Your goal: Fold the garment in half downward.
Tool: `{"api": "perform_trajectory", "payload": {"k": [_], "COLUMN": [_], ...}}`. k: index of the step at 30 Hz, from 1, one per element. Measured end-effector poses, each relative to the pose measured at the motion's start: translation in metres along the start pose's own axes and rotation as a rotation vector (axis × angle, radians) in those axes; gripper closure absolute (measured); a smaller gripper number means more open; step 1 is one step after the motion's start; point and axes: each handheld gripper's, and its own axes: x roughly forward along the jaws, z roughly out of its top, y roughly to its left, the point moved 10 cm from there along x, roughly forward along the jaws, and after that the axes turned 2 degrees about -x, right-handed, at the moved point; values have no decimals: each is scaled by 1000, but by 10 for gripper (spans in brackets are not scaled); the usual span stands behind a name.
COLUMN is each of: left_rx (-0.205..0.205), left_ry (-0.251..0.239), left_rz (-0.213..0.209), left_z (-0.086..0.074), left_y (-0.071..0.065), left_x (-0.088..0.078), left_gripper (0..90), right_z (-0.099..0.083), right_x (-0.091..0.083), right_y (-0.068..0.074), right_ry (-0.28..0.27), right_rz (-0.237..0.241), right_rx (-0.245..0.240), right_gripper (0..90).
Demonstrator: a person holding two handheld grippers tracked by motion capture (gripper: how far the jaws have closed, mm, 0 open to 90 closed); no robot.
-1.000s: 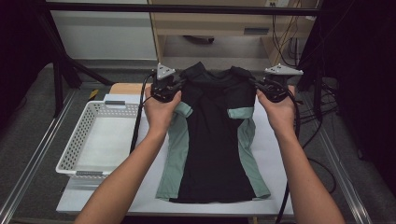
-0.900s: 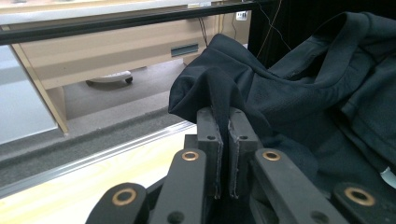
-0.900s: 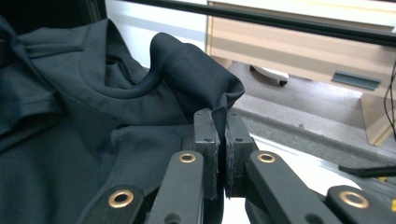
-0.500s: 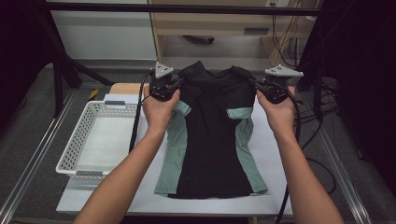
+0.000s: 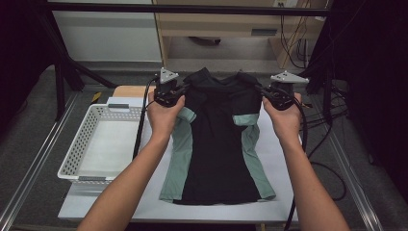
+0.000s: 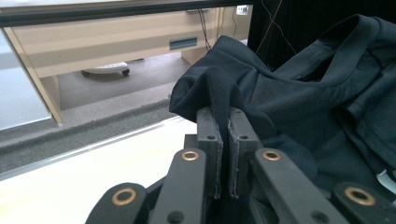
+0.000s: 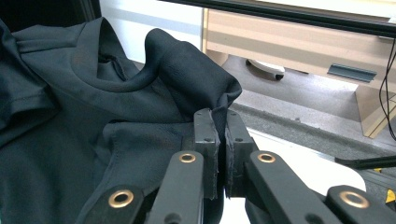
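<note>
Folding step in hand: left gripper [image 5: 179, 91] and right gripper [image 5: 267, 93] each pinch a shoulder of the shirt [image 5: 216, 144] on the table [image 5: 284, 154]. Next move likely calls for an even, matched pull.

No legible text, labels, brands or numbers anywhere.

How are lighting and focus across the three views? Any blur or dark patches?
High view: dim, soft, sides nearly black; the shirt reads fine on the pale table. Left gripper view: bright and sharp at the pinched fabric, background softer. Right gripper view: sharp on the fold, no glare.
</note>
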Motion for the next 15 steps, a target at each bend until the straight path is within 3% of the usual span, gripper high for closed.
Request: {"api": "perform_trajectory", "payload": {"k": [5,15], "left_rx": [13,-7], "left_ry": [14,1], "left_rz": [-13,-30], "left_z": [-4,-3], "left_y": [-1,-3], "left_x": [7,14], "left_gripper": [857,857], "right_z": [-6,-5], "right_x": [0,-7], "right_y": [-2,-7], "right_ry": [8,14], "right_rz": [-14,-48], "right_rx": [3,-11], "right_gripper": [869,869]}}
